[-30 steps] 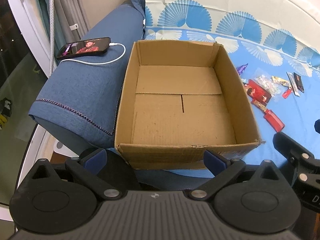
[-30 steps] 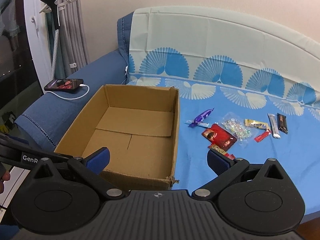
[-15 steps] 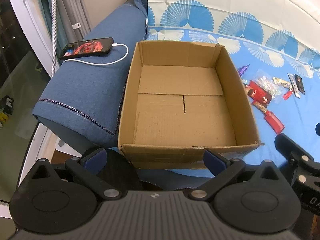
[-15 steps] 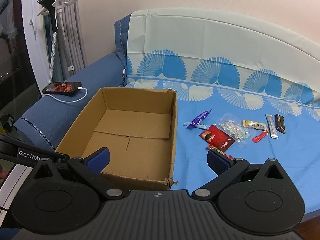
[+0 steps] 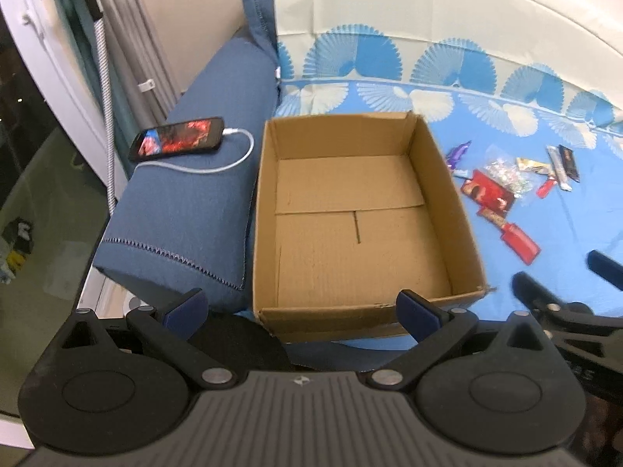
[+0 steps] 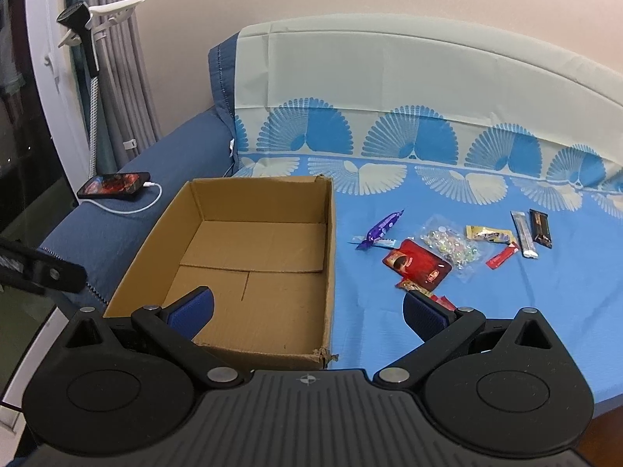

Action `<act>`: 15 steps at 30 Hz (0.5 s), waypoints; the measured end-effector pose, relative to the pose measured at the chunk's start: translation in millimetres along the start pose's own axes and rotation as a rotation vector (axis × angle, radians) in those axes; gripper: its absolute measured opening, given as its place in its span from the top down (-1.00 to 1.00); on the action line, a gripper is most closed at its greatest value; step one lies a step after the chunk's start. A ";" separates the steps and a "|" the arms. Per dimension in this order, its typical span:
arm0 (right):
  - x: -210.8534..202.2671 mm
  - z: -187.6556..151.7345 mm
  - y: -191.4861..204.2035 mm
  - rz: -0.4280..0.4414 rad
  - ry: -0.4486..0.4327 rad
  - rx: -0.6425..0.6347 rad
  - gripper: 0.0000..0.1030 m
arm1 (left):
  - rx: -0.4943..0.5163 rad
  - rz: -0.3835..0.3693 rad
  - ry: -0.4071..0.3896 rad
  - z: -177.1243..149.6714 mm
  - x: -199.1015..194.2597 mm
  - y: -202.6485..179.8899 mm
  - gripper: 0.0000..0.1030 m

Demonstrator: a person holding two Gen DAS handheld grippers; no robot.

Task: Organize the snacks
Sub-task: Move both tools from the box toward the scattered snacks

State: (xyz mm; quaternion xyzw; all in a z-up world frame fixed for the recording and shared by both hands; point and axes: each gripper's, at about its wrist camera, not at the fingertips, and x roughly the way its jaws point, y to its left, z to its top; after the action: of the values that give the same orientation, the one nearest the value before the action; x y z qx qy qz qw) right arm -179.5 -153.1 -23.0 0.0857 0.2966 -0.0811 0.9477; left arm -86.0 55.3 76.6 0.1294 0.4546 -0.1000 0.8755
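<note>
Both grippers are hanging with jaws spread apart, gripping nothing. The snacks (image 6: 436, 249) are lying on the bed ahead and right of the right gripper (image 6: 307, 311), the nearer one. The box (image 5: 362, 218) is sitting empty ahead of the left gripper (image 5: 301, 307).

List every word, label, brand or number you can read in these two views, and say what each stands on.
None can be read.
Snack wrappers: printing too small and blurred.
Phone: a red picture, no legible text.
Cardboard box: no print visible.
Left gripper's arm, in the right wrist view: lettering blurred.
</note>
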 end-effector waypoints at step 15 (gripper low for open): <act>-5.6 24.9 -36.5 0.004 -0.012 0.137 -1.00 | 0.094 -0.044 -0.088 61.7 -76.9 -30.5 -1.00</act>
State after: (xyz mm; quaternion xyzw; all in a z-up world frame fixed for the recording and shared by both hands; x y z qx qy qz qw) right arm -177.8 -193.3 -3.8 0.1503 0.2846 -0.0999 0.9415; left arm -91.0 11.3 169.8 0.1559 0.4131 -0.1463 0.8853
